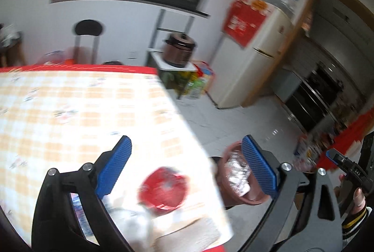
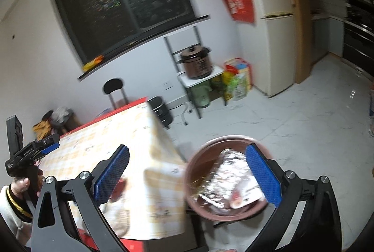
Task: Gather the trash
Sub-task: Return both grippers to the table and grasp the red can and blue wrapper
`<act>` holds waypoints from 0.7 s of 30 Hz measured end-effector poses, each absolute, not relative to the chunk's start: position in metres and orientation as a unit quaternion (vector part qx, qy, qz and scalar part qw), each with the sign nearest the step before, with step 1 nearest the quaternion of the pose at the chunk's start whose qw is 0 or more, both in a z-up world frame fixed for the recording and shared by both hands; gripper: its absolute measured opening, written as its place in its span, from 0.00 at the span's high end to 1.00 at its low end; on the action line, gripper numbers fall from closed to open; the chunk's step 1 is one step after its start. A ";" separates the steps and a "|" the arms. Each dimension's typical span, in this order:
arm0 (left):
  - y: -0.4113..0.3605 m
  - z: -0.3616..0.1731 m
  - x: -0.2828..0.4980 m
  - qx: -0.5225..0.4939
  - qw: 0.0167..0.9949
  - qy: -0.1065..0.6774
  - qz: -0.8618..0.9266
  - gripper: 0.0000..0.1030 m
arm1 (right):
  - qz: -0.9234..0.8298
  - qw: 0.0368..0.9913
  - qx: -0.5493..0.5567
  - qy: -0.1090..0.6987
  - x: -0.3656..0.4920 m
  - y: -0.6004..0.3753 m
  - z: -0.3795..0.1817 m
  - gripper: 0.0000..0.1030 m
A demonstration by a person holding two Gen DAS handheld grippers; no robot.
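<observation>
A brown round bin [image 2: 201,172] stands on the floor beside the table's near corner, with crumpled clear and silvery wrappers [image 2: 229,179] inside; the left wrist view shows the bin [image 1: 225,156] past the table edge. On the checked tablecloth [image 1: 70,107] lie a blurred red round item [image 1: 163,189] and crumpled whitish wrapping [image 1: 126,217]. My left gripper [image 1: 187,167] hovers open over that corner, nothing between its blue pads [image 1: 114,167]. My right gripper [image 2: 187,177] is open above the gap between table and bin, with nothing in its jaws.
A cream fridge [image 2: 273,30] with a red bag hung on it stands at the back right. A brown cooker [image 2: 196,62] sits on a white rack, with bright bags [image 2: 236,81] beside it. A black stool [image 2: 113,88] stands behind the table. White tiled floor [image 2: 315,123] spreads to the right.
</observation>
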State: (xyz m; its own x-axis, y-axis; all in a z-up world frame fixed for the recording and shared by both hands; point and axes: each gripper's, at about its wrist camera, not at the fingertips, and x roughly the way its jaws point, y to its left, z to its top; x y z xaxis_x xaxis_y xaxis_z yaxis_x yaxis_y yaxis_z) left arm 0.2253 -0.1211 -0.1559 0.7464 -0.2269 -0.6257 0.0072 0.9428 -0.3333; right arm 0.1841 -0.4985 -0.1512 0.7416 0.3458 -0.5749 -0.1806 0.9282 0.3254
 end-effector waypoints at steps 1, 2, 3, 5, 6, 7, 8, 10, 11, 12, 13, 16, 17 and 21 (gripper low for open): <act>-0.108 -0.155 0.218 -0.160 0.922 0.350 -0.053 0.09 | 0.152 0.923 0.123 0.333 0.185 -0.487 -0.152 0.05; -0.097 -0.155 0.211 -0.164 0.921 0.349 -0.043 0.09 | 0.164 0.919 0.119 0.337 0.187 -0.472 -0.152 0.05; -0.084 -0.155 0.202 -0.169 0.921 0.350 -0.032 0.09 | 0.172 0.917 0.116 0.340 0.188 -0.461 -0.152 0.05; -0.064 -0.157 0.188 -0.177 0.920 0.351 -0.014 0.09 | 0.190 0.912 0.112 0.346 0.189 -0.436 -0.153 0.05; -0.050 -0.160 0.179 -0.181 0.918 0.352 -0.003 0.09 | 0.197 0.910 0.110 0.348 0.188 -0.427 -0.153 0.05; -0.043 -0.162 0.172 -0.183 0.917 0.353 0.003 0.09 | 0.206 0.906 0.109 0.352 0.188 -0.414 -0.155 0.05; -0.034 -0.164 0.167 -0.186 0.916 0.355 0.010 0.09 | 0.211 0.904 0.108 0.355 0.188 -0.406 -0.156 0.05; -0.016 -0.169 0.154 -0.188 0.913 0.361 0.025 0.08 | 0.221 0.899 0.106 0.362 0.188 -0.388 -0.157 0.05; -0.006 -0.172 0.148 -0.189 0.911 0.364 0.035 0.08 | 0.229 0.895 0.105 0.367 0.187 -0.376 -0.159 0.05; 0.000 -0.175 0.143 -0.190 0.910 0.365 0.042 0.08 | 0.233 0.893 0.105 0.370 0.187 -0.371 -0.160 0.05; 0.006 -0.177 0.138 -0.191 0.910 0.366 0.047 0.06 | 0.238 0.890 0.104 0.374 0.186 -0.364 -0.162 0.05; 0.023 -0.185 0.126 -0.193 0.906 0.370 0.068 0.06 | 0.246 0.888 0.089 0.378 0.182 -0.341 -0.165 0.05; 0.029 -0.189 0.122 -0.194 0.905 0.371 0.074 0.06 | 0.249 0.887 0.084 0.381 0.181 -0.334 -0.166 0.05; 0.042 -0.199 0.111 -0.196 0.900 0.378 0.087 0.06 | 0.261 0.879 0.091 0.390 0.180 -0.313 -0.173 0.05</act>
